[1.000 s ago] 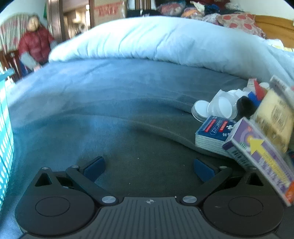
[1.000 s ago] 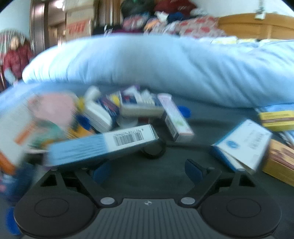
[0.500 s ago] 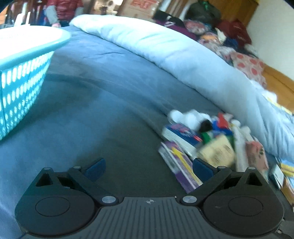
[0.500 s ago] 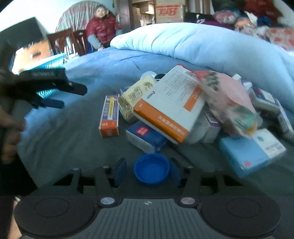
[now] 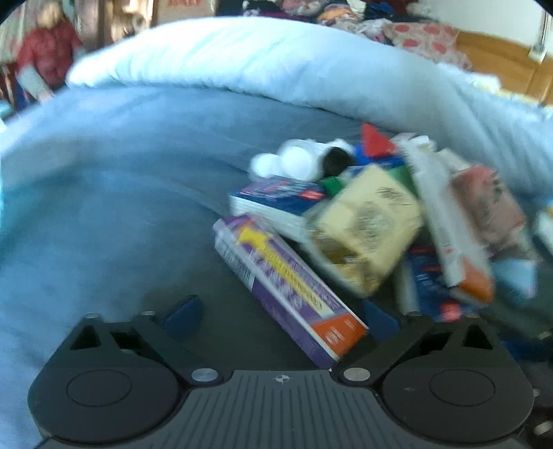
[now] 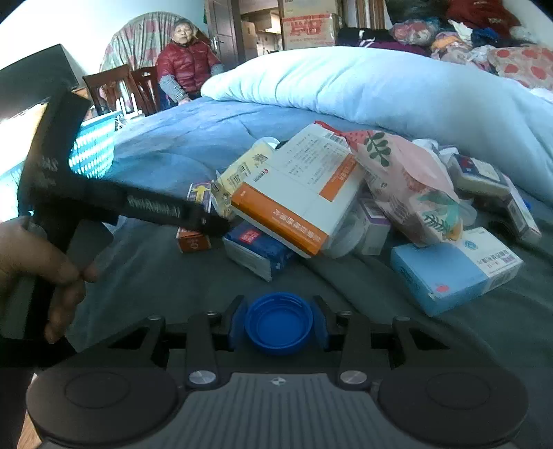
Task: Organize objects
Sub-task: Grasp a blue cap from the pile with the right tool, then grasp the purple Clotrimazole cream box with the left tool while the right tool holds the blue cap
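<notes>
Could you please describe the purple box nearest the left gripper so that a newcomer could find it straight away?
Start at the pile of boxes heaped on the grey-blue bedspread, below the pale blue duvet. At the pile's near-left edge lies the purple box, long and narrow, reaching between the open left gripper's fingers. Only it has a yellow arrow and an orange end.

This is a lived-in home bedroom: a bed (image 6: 179, 145) with a blue blanket and a rolled pale quilt (image 6: 380, 86) fills both views. Behind it sit wooden chairs (image 6: 114, 86), stacked cardboard boxes (image 6: 307, 24) and heaped clothes (image 6: 466, 27).
</notes>
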`<state>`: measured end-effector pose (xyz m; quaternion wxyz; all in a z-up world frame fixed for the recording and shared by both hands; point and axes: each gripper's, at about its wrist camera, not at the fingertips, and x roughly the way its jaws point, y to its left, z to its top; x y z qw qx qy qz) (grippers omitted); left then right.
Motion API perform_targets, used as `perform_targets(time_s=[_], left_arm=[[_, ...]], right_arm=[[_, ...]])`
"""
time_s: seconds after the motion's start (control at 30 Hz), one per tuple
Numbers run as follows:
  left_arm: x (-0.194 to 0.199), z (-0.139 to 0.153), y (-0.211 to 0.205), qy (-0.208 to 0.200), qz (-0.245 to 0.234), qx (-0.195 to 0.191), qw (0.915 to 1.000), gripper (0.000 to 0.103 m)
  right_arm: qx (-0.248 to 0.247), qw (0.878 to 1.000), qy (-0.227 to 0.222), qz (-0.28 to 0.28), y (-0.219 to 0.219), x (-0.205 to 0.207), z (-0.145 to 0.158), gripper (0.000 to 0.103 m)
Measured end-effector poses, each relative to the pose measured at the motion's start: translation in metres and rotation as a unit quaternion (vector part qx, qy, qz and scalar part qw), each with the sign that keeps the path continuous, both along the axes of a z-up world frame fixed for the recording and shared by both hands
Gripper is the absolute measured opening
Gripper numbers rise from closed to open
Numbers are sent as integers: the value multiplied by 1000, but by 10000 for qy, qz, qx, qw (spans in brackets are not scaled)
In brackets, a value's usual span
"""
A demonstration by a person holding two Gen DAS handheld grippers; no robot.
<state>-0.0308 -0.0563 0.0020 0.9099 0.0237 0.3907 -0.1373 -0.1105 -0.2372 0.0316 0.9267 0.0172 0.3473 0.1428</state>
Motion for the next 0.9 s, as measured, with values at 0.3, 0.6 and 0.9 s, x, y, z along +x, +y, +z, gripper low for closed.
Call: perform_targets(time_s=[0.3,0.6,0.9], left_arm=[[-3,14,19,-508,137,172,9985,92],[-2,13,13,-470,153,-132,9987,31],[-38,134,47,-1793,160,-833,9801,31]], right_arm=[[-300,9994,-132,148,11,3,-12,43],[-158,9993,-326,127,3,-2,1,42],[-80,9956,-903,221,17,-19,49,42]])
